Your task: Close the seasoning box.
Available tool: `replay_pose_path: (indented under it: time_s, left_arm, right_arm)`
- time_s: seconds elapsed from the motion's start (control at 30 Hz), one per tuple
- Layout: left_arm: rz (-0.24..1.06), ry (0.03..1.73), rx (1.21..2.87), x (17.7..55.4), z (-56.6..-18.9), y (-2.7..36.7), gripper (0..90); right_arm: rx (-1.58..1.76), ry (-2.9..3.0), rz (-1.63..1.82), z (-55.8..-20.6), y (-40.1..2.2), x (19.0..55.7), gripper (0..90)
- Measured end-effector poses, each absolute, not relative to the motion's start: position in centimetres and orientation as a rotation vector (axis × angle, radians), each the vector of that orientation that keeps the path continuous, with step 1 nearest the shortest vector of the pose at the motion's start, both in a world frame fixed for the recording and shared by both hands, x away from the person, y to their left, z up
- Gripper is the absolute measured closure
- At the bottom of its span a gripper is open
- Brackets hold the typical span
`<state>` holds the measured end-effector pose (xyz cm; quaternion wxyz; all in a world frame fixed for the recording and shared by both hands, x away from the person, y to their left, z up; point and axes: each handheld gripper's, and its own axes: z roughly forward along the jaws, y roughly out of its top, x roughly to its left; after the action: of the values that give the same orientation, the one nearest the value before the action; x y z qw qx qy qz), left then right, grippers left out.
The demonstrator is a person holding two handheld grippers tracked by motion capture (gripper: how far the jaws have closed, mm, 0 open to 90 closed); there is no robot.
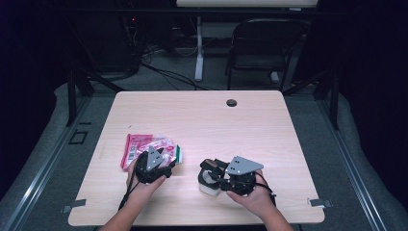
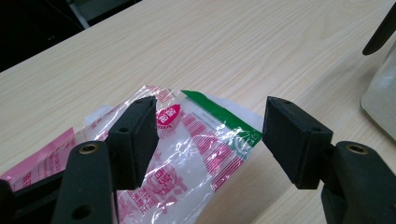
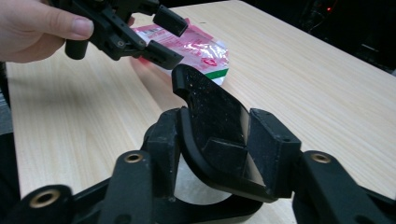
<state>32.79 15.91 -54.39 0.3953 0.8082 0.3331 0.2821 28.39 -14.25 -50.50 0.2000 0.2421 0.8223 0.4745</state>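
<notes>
2 claws were at work when I looked over, 1 in each of the person's hands. The left claw (image 2: 210, 130) stood wide, its pads hanging on either side of a pink-and-clear plastic packet (image 2: 205, 154) with a green strip along one end, without touching it. That packet lay flat on the near left part of the desk (image 1: 202, 120), crinkled and apparently unopened.

The right claw (image 3: 219, 140) sat fairly wide too, with a black hinged lid (image 3: 210, 107) standing up between its pads. I could not tell whether the pads pressed on that lid or merely flanked it. The lid belonged to a small white container (image 1: 210, 187) that stood upright on the desk just beside the packet, directly under the right claw.

As I judged it, the container's lid had been lifted, so that much was done. The packet had yet to be gripped, raised and brought over to the container, and nothing suggested its contents had gone anywhere.

Beyond the 2 things, the desk was pale wood-grain with rounded corners and a round cable hole (image 1: 231, 102) near its far edge. Behind it, 1 dark chair (image 1: 267, 45) stood on a grey floor with loose cables (image 1: 163, 72) trailing across it. The rest of the room lay in shadow.
</notes>
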Motion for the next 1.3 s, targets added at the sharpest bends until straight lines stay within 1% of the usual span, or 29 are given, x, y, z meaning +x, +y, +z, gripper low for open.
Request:
replay_pose_path:
  time_s: [0.07,0.2,0.9,1.3]
  left_arm:
    - [0.713,0.847,2.047,32.81,-54.39,15.94,35.8]
    - [0.716,0.845,2.048,32.83,-54.37,16.00,35.8]
    - [0.713,0.848,2.046,32.85,-54.39,16.00,35.8]
    - [0.714,0.848,2.043,32.85,-54.37,16.04,35.8]
  right_arm:
    - [0.676,2.314,1.335,-50.58,-14.14,28.39,51.8]
    - [0.665,2.328,1.335,-50.74,-13.93,28.37,50.1]
    - [0.660,2.332,1.339,-50.96,-13.77,28.37,48.5]
    - [0.665,2.352,1.357,-51.19,-13.56,28.39,43.8]
